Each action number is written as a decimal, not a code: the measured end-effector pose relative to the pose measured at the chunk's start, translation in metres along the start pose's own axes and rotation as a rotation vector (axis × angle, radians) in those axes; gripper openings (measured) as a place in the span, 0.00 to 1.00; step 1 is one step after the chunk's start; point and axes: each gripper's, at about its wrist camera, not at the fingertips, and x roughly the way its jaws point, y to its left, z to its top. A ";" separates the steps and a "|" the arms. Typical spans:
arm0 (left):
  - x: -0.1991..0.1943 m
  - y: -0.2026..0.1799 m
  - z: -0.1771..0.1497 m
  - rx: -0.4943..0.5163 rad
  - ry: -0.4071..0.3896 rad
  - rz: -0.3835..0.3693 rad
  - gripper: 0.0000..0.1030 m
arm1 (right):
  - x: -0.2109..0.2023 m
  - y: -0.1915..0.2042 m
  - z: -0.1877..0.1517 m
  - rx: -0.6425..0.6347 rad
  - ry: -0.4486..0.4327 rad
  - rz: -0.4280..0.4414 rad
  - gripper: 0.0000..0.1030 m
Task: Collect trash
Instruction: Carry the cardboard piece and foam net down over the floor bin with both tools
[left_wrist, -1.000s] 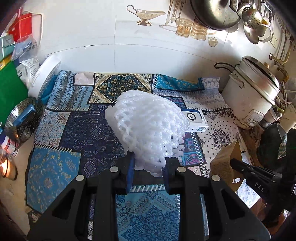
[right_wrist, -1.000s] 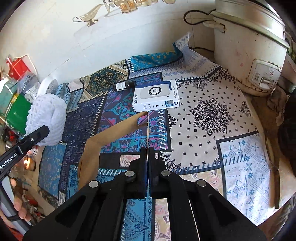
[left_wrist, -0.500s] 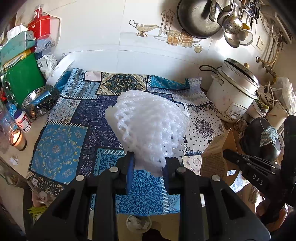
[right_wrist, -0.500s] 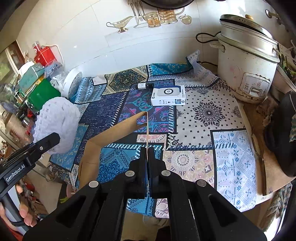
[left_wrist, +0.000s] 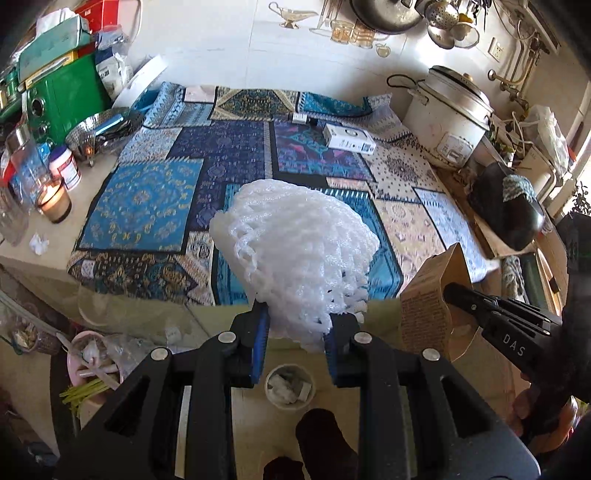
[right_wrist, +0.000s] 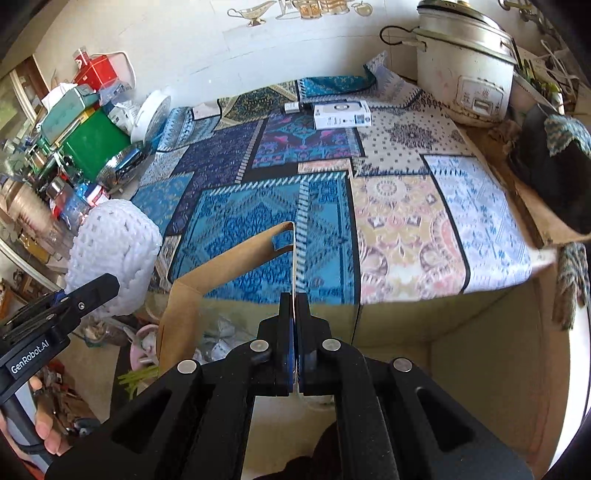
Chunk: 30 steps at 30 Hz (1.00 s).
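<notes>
My left gripper (left_wrist: 295, 325) is shut on a white foam net sleeve (left_wrist: 299, 251) and holds it in the air past the counter's front edge; it also shows in the right wrist view (right_wrist: 114, 254). My right gripper (right_wrist: 294, 306) is shut on a flattened brown cardboard carton (right_wrist: 207, 284), seen in the left wrist view (left_wrist: 432, 295) to the right of the foam. A small round bin with white scraps (left_wrist: 290, 386) sits on the floor below the left gripper. A white box (left_wrist: 349, 138) and a small dark bottle (left_wrist: 301, 118) lie at the back of the patterned cloth (left_wrist: 147, 195).
A white rice cooker (left_wrist: 450, 118) stands at the back right. A green box (left_wrist: 62, 96), a steel basket (left_wrist: 99, 129), jars and a lit candle (left_wrist: 53, 201) crowd the left side. A pink bowl with scraps (left_wrist: 92, 363) sits on the floor at the left.
Both grippers have pulled back from over the cloth to beyond the counter's front edge, each keeping its hold. The floor and the small bin have come into view.
</notes>
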 end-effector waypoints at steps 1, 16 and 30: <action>0.002 0.002 -0.009 -0.001 0.024 -0.002 0.25 | 0.001 -0.001 -0.010 0.012 0.015 -0.004 0.01; 0.094 -0.002 -0.116 0.055 0.283 0.010 0.25 | 0.071 -0.039 -0.099 0.111 0.202 -0.063 0.01; 0.339 0.042 -0.270 -0.124 0.458 0.034 0.25 | 0.311 -0.130 -0.234 0.134 0.424 -0.079 0.01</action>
